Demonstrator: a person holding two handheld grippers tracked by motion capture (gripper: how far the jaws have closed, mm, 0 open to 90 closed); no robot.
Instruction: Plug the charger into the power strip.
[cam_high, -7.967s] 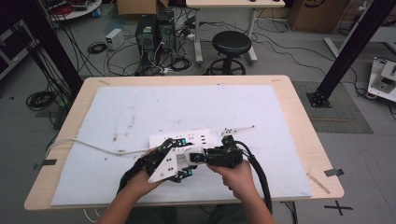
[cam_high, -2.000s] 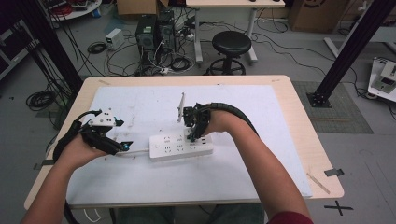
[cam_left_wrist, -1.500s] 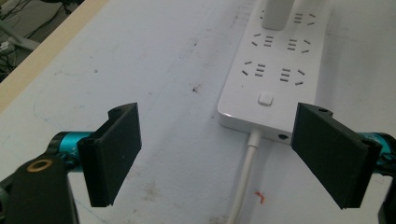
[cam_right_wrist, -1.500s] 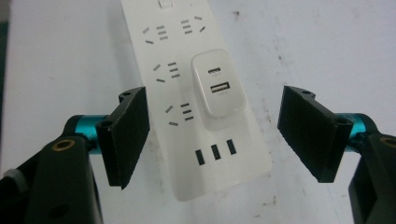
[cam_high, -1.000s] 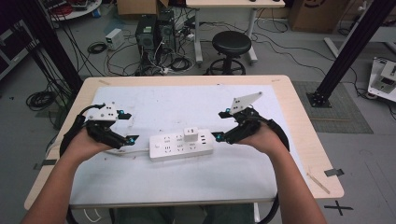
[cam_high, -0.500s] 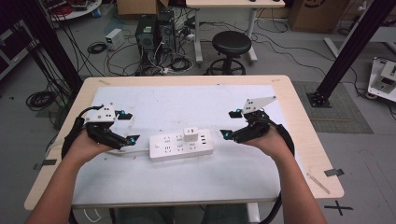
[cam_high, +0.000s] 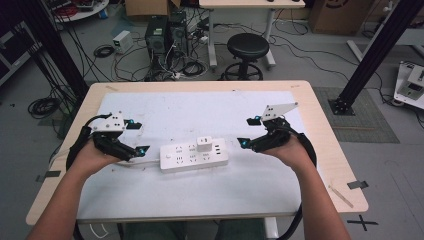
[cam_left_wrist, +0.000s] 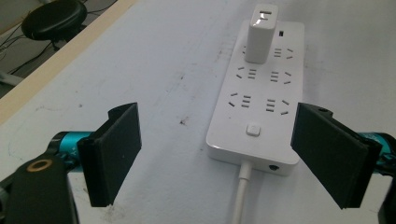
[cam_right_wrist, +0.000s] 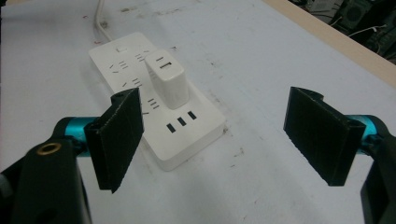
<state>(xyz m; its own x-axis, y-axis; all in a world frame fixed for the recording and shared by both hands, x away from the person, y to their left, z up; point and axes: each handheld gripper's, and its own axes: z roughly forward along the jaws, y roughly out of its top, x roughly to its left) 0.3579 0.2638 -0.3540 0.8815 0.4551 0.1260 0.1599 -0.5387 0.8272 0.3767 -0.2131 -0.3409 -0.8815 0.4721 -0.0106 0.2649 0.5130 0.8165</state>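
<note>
A white power strip (cam_high: 194, 155) lies flat in the middle of the white mat, with a white charger (cam_high: 204, 145) plugged into its top. Its cord (cam_left_wrist: 240, 196) leaves the end nearest my left gripper. My left gripper (cam_high: 137, 136) rests open just left of the strip, nothing between its pads (cam_left_wrist: 116, 149). My right gripper (cam_high: 247, 131) stands open a short way right of the strip, also empty. In the right gripper view the charger (cam_right_wrist: 166, 79) stands upright above the USB end of the strip (cam_right_wrist: 201, 122).
The mat (cam_high: 200, 205) covers most of a wooden table (cam_high: 330, 150). A black stool (cam_high: 245, 47), computer towers (cam_high: 167, 35) and cables sit on the floor beyond the far edge. A black frame post (cam_high: 375, 50) rises at right.
Eight seconds ago both grippers worked together at the strip near the front. Since then they have parted, left going left and right going right; over the last half second hardly anything moved.
</note>
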